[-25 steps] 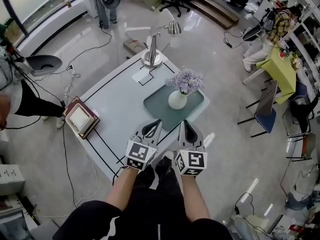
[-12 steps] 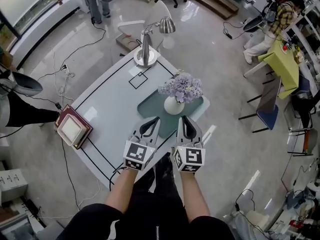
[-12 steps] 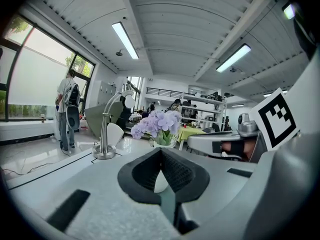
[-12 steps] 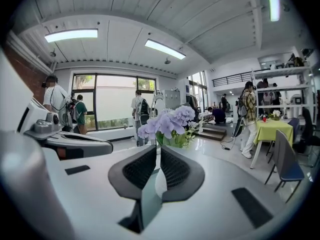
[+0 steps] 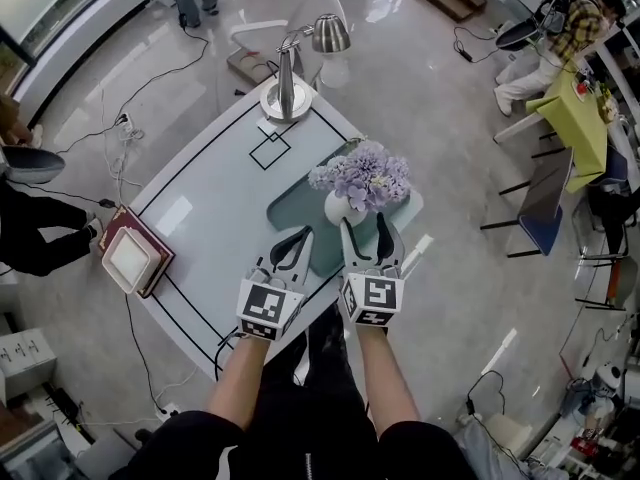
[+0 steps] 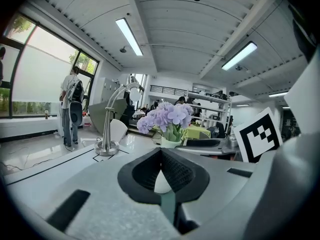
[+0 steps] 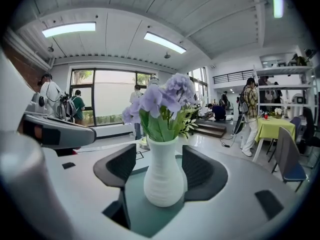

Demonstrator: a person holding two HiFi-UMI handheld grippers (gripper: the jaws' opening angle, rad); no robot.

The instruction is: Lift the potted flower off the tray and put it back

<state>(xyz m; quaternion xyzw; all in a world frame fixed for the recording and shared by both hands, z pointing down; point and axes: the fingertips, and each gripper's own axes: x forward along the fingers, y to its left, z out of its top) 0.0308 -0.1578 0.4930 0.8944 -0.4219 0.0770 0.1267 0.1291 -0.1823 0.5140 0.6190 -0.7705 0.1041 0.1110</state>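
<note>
The potted flower [image 5: 342, 208], a white ribbed vase with lilac blooms, is seen upright on the green tray [image 5: 298, 208]. The tray is laid on the table [image 5: 210, 208] at its right corner, along the near edge. The vase is placed on the half of the tray nearer that corner.

The right gripper [image 5: 366, 224] is held low over the tray's near edge, and the vase is enclosed between its jaws. These jaws have just been opened wide. One dark pad [image 7: 202, 173] is seen on each side of the vase's body. A gap is visible on the left side, and no squeeze is shown on the right.

The left gripper [image 5: 298, 236] is held just beside it over the table's near edge, at the tray's near-left rim. Its jaws are closed together, tip to tip, and nothing is gripped by them.

A metal desk lamp [image 5: 285, 93] is set at the far corner of the table. A dark red book [image 5: 132, 261] with a pale block on top is laid at the left corner.
</note>
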